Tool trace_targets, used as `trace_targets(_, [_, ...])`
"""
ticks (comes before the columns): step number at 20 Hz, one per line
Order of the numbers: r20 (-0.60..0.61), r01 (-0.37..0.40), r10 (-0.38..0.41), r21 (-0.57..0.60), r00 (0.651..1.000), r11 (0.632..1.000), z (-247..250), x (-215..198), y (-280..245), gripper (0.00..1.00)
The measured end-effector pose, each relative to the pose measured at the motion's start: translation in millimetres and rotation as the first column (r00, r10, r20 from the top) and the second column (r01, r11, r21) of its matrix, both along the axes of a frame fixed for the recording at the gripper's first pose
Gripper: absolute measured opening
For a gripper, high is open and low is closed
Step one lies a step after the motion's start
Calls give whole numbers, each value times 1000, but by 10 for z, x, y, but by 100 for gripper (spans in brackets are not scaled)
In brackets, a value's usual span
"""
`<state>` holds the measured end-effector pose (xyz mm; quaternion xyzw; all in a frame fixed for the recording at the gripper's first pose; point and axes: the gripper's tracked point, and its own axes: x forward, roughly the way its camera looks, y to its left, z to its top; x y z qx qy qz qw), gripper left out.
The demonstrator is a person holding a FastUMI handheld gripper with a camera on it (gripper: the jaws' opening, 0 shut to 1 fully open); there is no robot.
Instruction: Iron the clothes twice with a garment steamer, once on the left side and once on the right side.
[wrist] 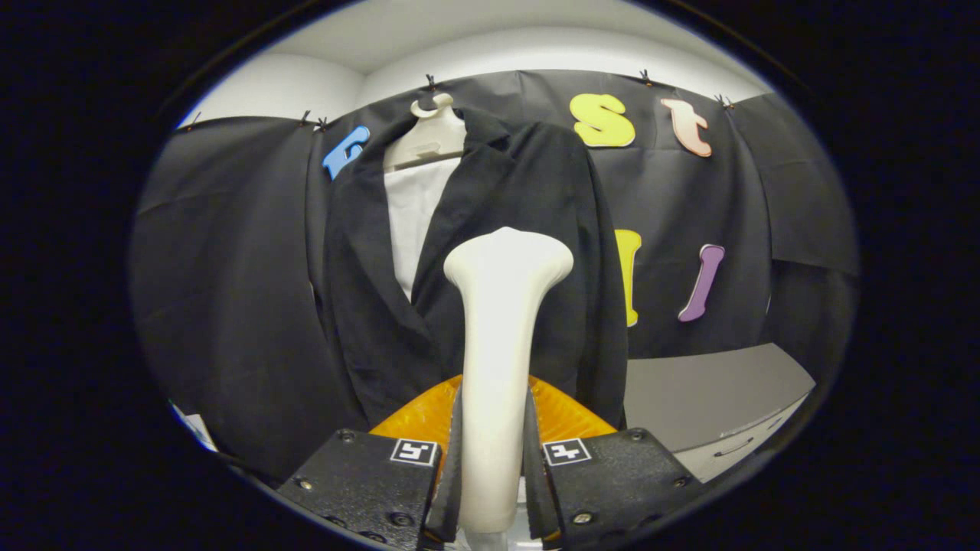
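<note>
A black jacket [528,229] hangs on a pale hanger [429,134] against the booth wall, open at the front with a white lining or shirt [413,218] showing. My gripper [494,459] is shut on the handle of a cream garment steamer [501,337]. The steamer stands upright between the fingers. Its wide head [509,256] is in front of the jacket's right front panel at about mid-chest height. Whether the head touches the cloth I cannot tell.
A grey cabinet or counter [712,398] with a drawer handle [735,446] stands low to the right of the jacket. An orange ribbed piece [417,417] sits just behind the fingers. Black cloth covers the wall on both sides.
</note>
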<state>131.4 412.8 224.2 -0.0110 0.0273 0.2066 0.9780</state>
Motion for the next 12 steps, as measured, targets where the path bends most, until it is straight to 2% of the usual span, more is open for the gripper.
trace_targets(12, [-130,-9,-5,-111,991,994,-1057,-54,-94,37])
